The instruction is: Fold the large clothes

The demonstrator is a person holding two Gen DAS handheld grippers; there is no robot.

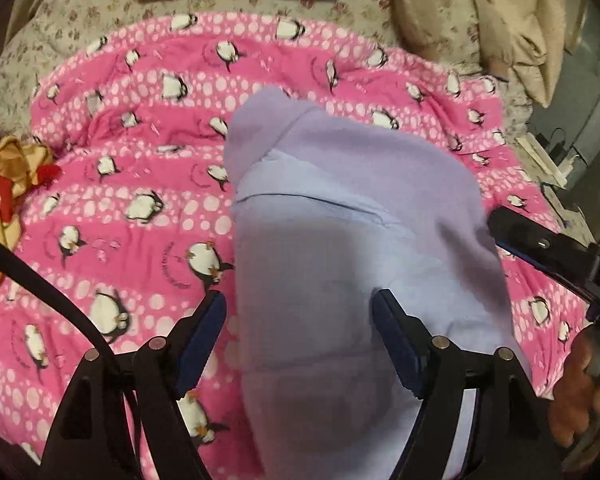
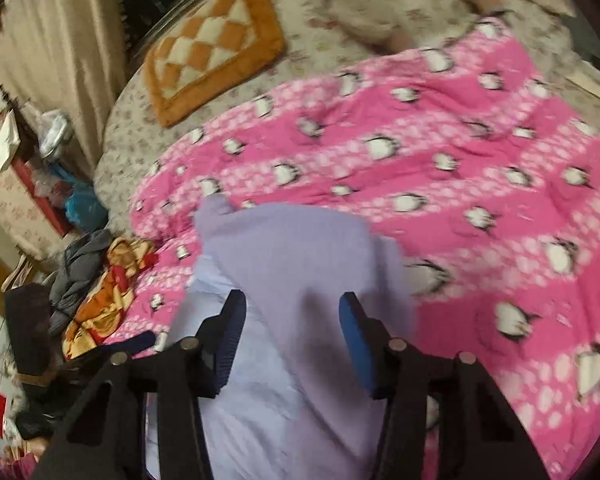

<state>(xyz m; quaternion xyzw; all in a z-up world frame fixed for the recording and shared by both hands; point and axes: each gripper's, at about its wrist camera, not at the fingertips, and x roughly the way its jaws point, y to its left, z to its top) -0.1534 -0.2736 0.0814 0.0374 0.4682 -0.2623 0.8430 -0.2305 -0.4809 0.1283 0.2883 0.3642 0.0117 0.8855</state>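
Lilac garment [image 1: 340,208] – below both grippers.

So it's a bed [image 2: 132,140] with a beige floral-print cover. Most of it is taken up by a pink penguin blanket [image 1: 140,184], all wrinkly, spread right across the middle. A lavender garment [image 1: 340,208] lies in a folded-over heap on that blanket near the front edge. Up toward the far end, an orange and cream checkered cushion [image 2: 216,52] sits straight on the floral cover, just beyond the blanket's edge. An orange and red patterned cloth [image 2: 108,292] is bunched at the bed's left side.
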